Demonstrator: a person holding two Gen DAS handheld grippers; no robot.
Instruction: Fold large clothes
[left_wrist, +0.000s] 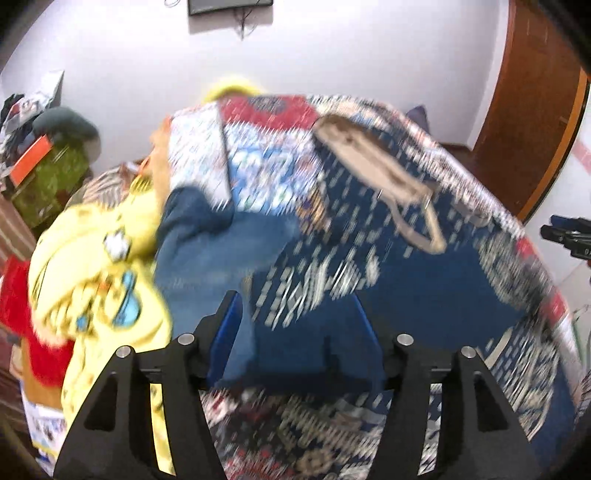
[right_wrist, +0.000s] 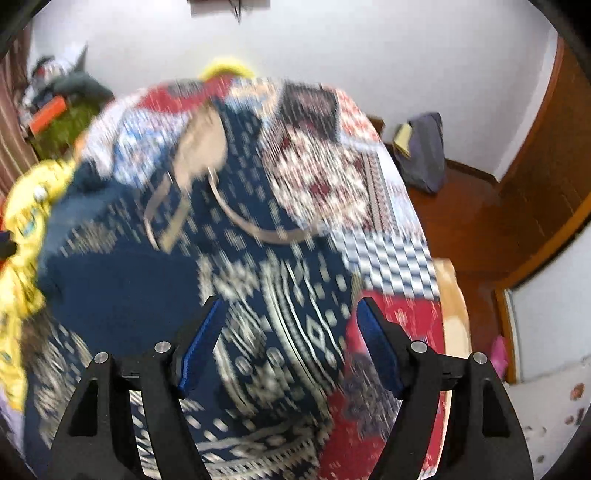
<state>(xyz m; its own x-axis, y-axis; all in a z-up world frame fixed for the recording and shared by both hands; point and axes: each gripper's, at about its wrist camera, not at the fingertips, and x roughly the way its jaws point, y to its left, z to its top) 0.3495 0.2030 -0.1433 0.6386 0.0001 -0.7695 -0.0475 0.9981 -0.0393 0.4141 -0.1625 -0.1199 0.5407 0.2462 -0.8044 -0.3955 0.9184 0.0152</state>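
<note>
A dark blue garment (left_wrist: 424, 288) with a white pattern lies spread on the patchwork bed cover (left_wrist: 266, 166); it also shows in the right wrist view (right_wrist: 258, 295). Both views are motion-blurred. My left gripper (left_wrist: 295, 314) is open above the garment's near plain-blue part, holding nothing. My right gripper (right_wrist: 288, 317) is open above the patterned cloth near the bed's right side, also empty. The right gripper's black tip (left_wrist: 569, 236) shows at the right edge of the left wrist view.
A beige bag (left_wrist: 376, 170) with straps lies on the bed beyond the garment, also in the right wrist view (right_wrist: 203, 147). A yellow printed cloth (left_wrist: 99, 280) and a denim-blue piece (left_wrist: 207, 243) lie left. Clutter pile (left_wrist: 48, 147) at far left; wooden door (right_wrist: 535, 177) right.
</note>
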